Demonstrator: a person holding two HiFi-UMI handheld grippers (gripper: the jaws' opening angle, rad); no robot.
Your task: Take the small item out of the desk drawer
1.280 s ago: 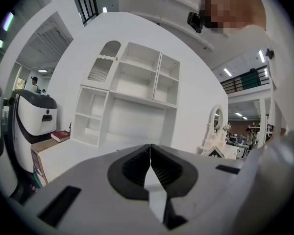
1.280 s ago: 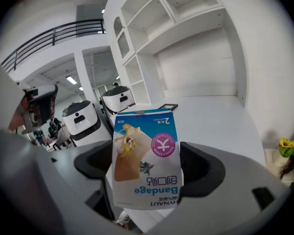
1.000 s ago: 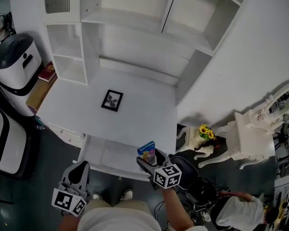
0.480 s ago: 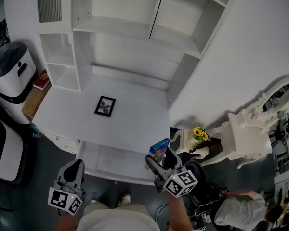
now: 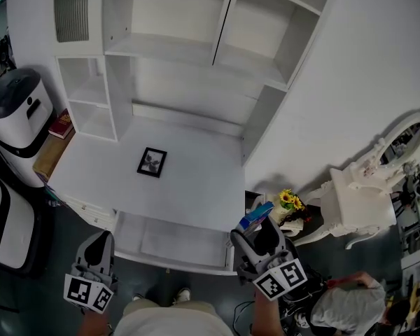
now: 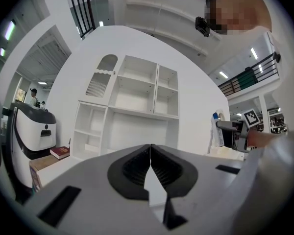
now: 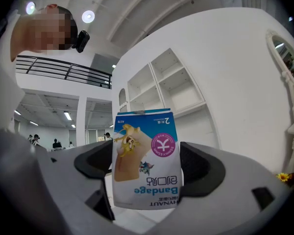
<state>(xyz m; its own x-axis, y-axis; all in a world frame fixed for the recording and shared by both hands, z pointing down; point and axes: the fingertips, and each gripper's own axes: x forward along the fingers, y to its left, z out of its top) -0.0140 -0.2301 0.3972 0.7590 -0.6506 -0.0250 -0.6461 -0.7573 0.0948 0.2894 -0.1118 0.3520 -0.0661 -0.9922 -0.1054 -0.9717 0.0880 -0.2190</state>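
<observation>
Beside open drawer (image 5: 175,240) | right hand-held gripper (image 5: 257,234) pinches bandage box (image 5: 256,216) | left hand-held gripper (image 5: 99,243) pressed together | sunflowers (image 5: 288,199) nearby

The bandage packet (image 7: 146,160) is blue and white, the desk (image 5: 196,180) white

The blue-and-white printed bandage packet (image 7: 146,155) looks like coated paper or thin card, smooth with a slight sheen and crisp edges. The right hand-held gripper (image 5: 259,231) and the left hand-held gripper (image 6: 150,160) have smooth, matt grey plastic bodies. Their black pads (image 6: 132,169) look rubbery and finely ribbed. The white counter (image 5: 196,180), its white drawer (image 5: 175,240) and the white shelving (image 5: 168,68) look painted, smooth and matt.
</observation>
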